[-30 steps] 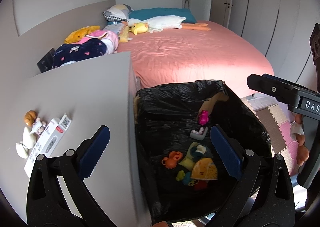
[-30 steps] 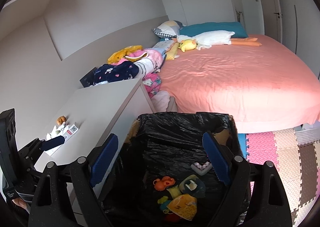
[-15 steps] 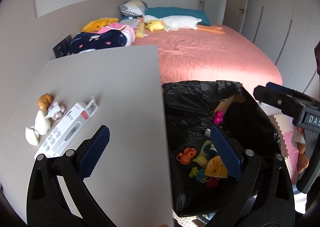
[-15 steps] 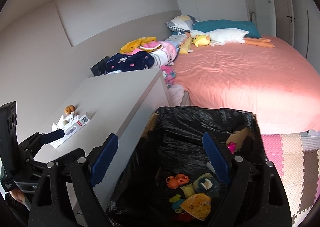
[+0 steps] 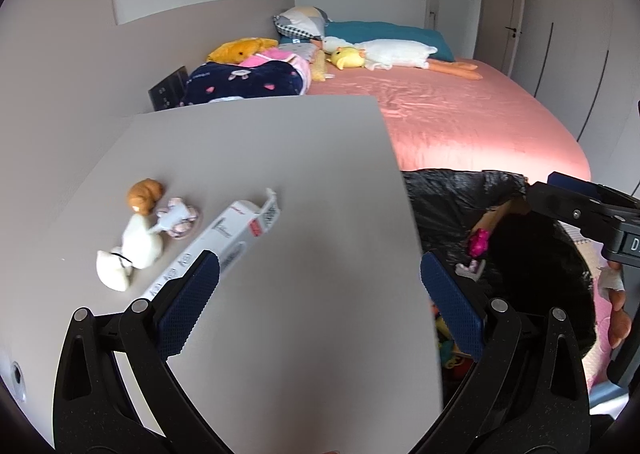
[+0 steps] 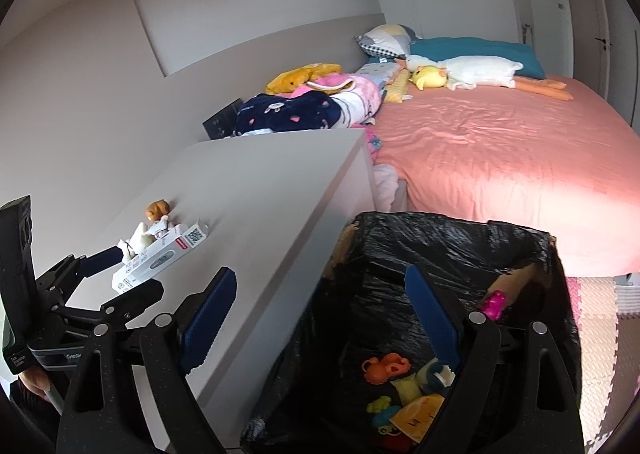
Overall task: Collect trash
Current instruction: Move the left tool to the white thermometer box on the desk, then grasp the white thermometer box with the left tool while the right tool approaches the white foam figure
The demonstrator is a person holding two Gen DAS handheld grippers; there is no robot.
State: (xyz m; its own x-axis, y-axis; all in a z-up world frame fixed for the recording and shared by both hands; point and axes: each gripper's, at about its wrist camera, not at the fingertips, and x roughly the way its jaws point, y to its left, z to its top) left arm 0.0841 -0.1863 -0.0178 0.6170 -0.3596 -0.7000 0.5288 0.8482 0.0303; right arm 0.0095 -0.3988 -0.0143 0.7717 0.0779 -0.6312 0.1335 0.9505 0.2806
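The left gripper (image 5: 320, 302) points forward and downward over the near part of the table, its two blue-padded fingers (image 5: 188, 304) spread wide with nothing between them. The right gripper (image 6: 320, 318) tilts down likewise just off the table's right edge, fingers (image 6: 208, 318) equally wide apart and empty. A hand (image 5: 618, 306) grips the right gripper's handle; fingertips of the other hand (image 6: 36, 380) show under the left gripper's body.
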